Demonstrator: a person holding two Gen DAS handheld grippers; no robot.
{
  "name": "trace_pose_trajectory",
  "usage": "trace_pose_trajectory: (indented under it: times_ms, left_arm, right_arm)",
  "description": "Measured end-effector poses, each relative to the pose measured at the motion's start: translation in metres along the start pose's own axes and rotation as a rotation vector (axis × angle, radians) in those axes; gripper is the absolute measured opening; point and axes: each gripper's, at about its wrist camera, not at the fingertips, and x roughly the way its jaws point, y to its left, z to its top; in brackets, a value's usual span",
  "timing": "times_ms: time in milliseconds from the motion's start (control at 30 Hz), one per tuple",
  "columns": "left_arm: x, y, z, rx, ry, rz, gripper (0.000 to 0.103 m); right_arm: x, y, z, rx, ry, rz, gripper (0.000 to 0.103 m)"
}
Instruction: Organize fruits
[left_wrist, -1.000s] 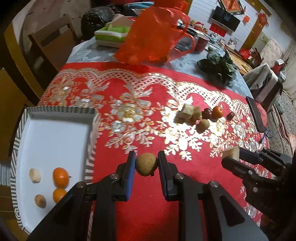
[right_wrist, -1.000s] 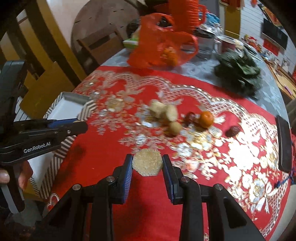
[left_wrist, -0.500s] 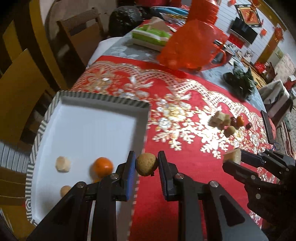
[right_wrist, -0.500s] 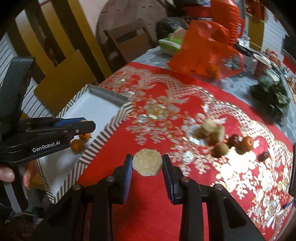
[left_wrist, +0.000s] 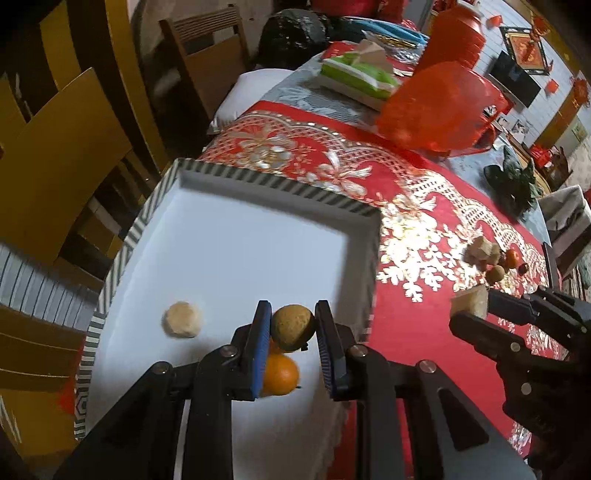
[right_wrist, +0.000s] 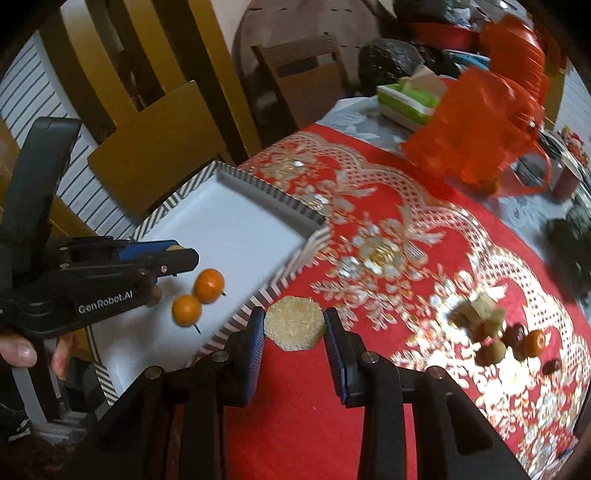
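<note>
My left gripper (left_wrist: 291, 326) is shut on a small brown round fruit (left_wrist: 293, 326) and hangs over the white tray (left_wrist: 229, 236) with the striped rim. In the tray lie a pale cut piece (left_wrist: 182, 319) and two small oranges (right_wrist: 208, 285), one orange (left_wrist: 279, 374) partly behind my left fingers. My right gripper (right_wrist: 294, 325) is shut on a pale hexagonal cut piece (right_wrist: 294, 324), held over the red cloth just beside the tray's right rim (right_wrist: 273, 284). A small pile of fruits and pale cubes (right_wrist: 495, 339) lies on the cloth to the right.
An orange plastic bag (left_wrist: 439, 107) and a green and white box (left_wrist: 358, 75) stand at the back of the table. Dark leafy greens (left_wrist: 513, 181) lie at the far right. Wooden chairs (right_wrist: 155, 147) stand left of the tray. A hand (right_wrist: 18, 350) holds the left gripper.
Both grippers have moved left with their loads. The left one has come from over the red cloth to over the tray; the right one has reached the tray's right rim.
</note>
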Motion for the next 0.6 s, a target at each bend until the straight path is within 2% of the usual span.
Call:
trace_pose_trajectory:
  times_ms: [600]
  left_arm:
    - [0.006, 0.065, -0.014, -0.079, 0.033, 0.031, 0.023]
  right_arm:
    - [0.064, 0.046, 0.044, -0.083, 0.052, 0.053, 0.035]
